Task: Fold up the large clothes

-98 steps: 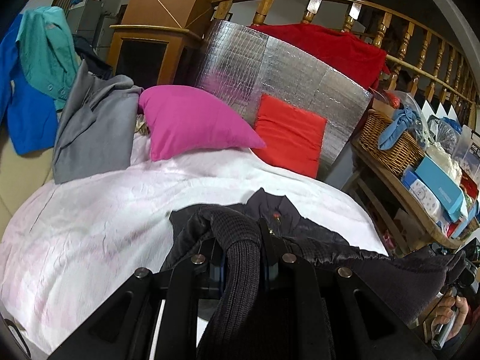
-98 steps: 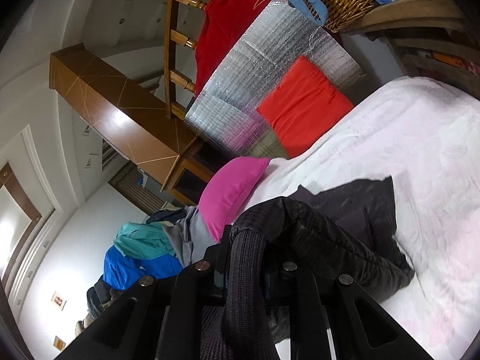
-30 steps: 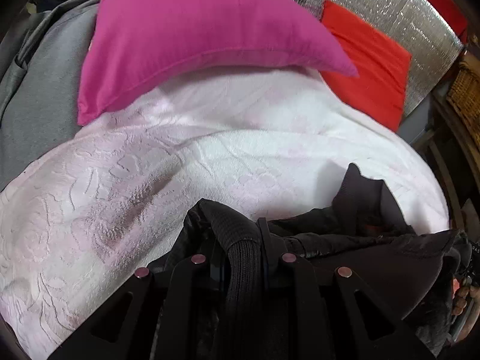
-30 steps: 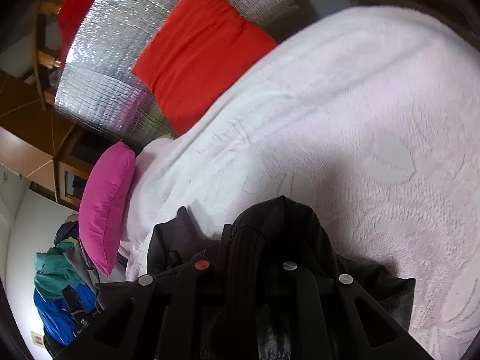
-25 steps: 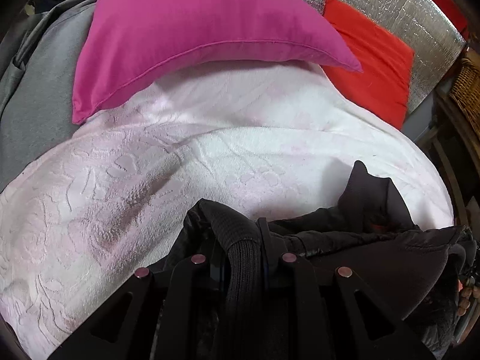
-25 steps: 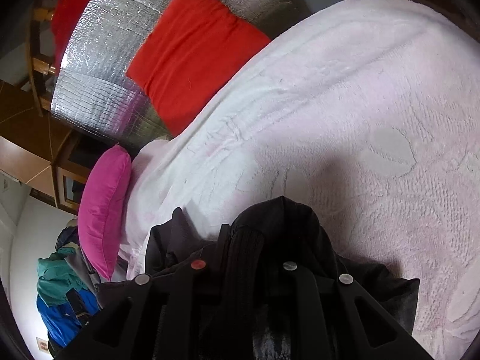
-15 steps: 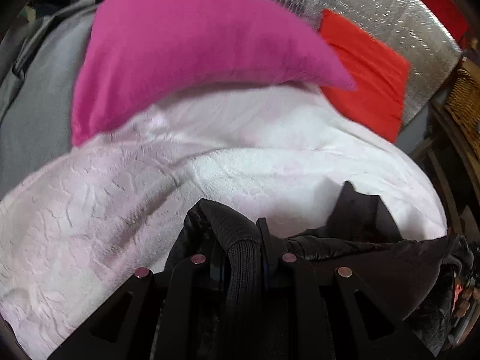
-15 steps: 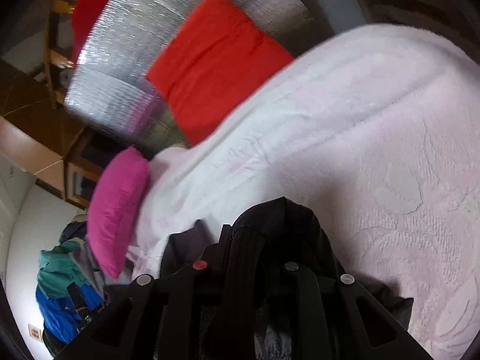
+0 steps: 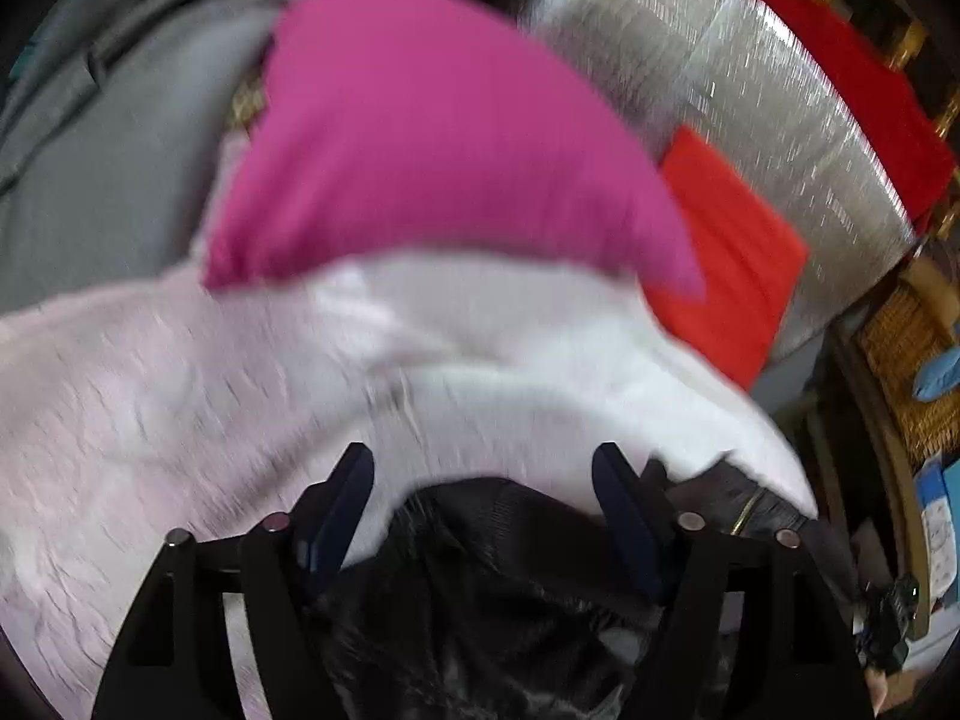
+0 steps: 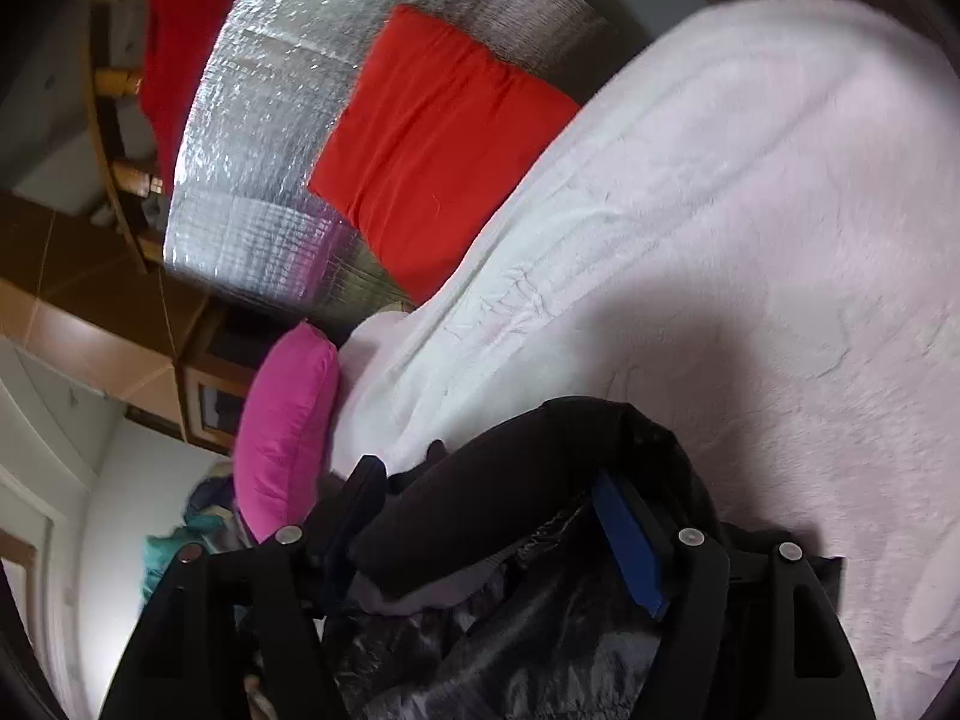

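Opened within the last half second: both sets of tongs, which a second ago were clamped together on ribbed black cuffs. Left gripper (image 9: 483,468) now spread wide, blue-lined fingers (image 9: 336,510) well apart, pads pressing on nothing. Black jacket (image 9: 498,588) released and lying slack between and below the left fingers, a rounded fold reaching up just short of the fingertips; view smeared by motion blur. Right gripper (image 10: 489,480) likewise spread, blue pad (image 10: 630,546) exposed on the right-hand finger. Black jacket (image 10: 540,480) bunched between the right fingers, a thick dark roll lying slantwise across the gap from the left finger up past the right fingertip; glossy lining visible lower down, near the gripper body. Contact between that roll and the pads: cannot be determined, but no clamping visible.

Immediately beyond both pairs of fingertips: white textured bed cover (image 9: 180,396), carrying the jacket, also seen in the right wrist view (image 10: 750,240). Farther ahead of the left gripper: magenta pillow (image 9: 420,138) resting on the cover; same pillow left of the right gripper (image 10: 282,432). Left of the magenta pillow: grey garment (image 9: 108,168). Farther still, right of the pillow: red cushion (image 9: 732,252), leaning on a silver foil panel (image 9: 780,90); both repeated ahead of the right gripper (image 10: 432,138) (image 10: 258,168). Far right of the left gripper: wicker basket (image 9: 912,372).
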The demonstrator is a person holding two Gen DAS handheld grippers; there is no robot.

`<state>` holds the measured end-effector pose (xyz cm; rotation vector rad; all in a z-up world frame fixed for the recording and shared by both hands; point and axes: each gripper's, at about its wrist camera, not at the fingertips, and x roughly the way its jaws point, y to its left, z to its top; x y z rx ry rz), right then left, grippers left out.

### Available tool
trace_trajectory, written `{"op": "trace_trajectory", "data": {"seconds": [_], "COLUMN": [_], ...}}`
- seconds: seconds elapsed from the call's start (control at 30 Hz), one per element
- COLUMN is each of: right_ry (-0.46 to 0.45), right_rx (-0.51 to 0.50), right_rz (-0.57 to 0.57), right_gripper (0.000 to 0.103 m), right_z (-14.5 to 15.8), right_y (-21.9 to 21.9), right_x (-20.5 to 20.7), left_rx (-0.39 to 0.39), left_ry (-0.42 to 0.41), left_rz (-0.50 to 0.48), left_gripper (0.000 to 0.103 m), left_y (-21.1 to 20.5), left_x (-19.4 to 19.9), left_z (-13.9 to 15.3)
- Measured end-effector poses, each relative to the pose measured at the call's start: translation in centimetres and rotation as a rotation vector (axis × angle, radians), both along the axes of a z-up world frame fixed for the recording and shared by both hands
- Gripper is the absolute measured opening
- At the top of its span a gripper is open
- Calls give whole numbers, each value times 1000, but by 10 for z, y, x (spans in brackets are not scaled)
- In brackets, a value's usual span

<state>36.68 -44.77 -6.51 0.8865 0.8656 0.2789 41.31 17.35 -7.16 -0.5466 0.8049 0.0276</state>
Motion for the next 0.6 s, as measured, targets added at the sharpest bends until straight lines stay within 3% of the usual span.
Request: {"op": "trace_trajectory", "data": {"seconds": [0.17, 0.27, 0.47, 0.6], "right_ry": [-71, -85, -31, -1], "right_rx": [-86, -188, -435, -548], "right_rz": [-8, 12, 125, 220], "right_gripper": [75, 75, 75, 75], "right_z": [16, 21, 10, -2], "right_y": [-10, -9, 5, 18], "right_x": [-12, -11, 11, 27], "left_rx": [58, 56, 90, 100], "left_ry": [37, 56, 135, 164], "left_rz": [-49, -86, -206, -220], "left_gripper": [77, 77, 77, 77], "left_y": [6, 4, -17, -21], "left_x": [1, 3, 25, 33], "left_z": [-12, -21, -41, -52]}}
